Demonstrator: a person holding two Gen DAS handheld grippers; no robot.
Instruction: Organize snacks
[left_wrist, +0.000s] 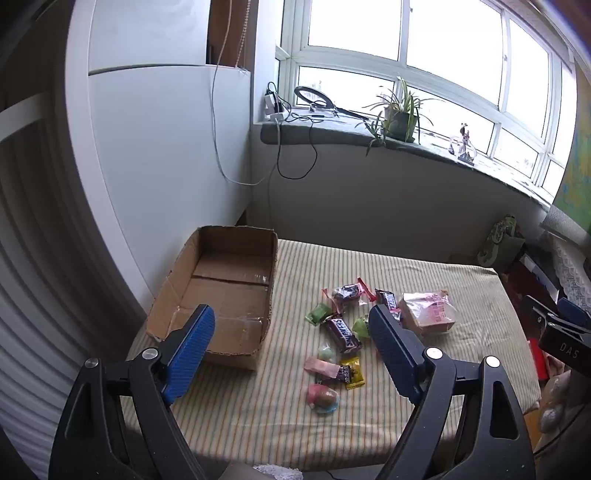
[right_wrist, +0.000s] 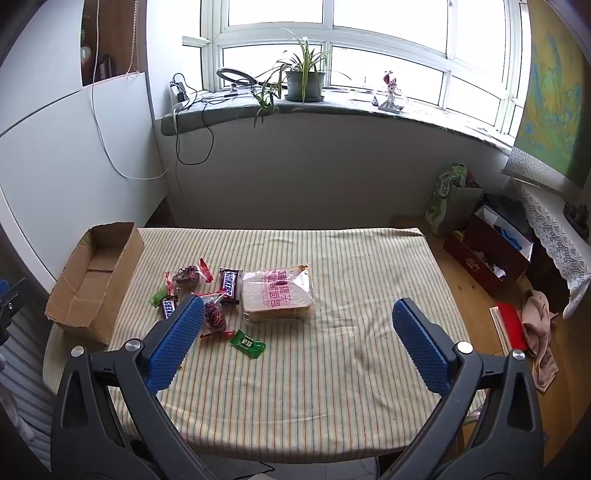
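Nearest in the left wrist view, the left gripper is held above the bench with its jaws spread wide and nothing between them. The bench is seen to be covered with a striped cloth. Just beyond the jaws, a loose scatter of snacks is laid out: a pink and blue sweet nearest, then a yellow packet touching a pink packet, then a chocolate bar with green sweets beside it. Further back, a second chocolate bar and a bag of sliced bread are found close together. To the left of the scatter, an open cardboard box is set at the bench's left edge, with nothing visible inside.

In the right wrist view, the right gripper is likewise held over the bench with its jaws spread apart and empty. A green packet is seen near its left finger, and the bread lies past it at mid-bench. Beyond the bench, a wall is met, and on the windowsill above it a potted plant and a small figurine are placed, well apart.
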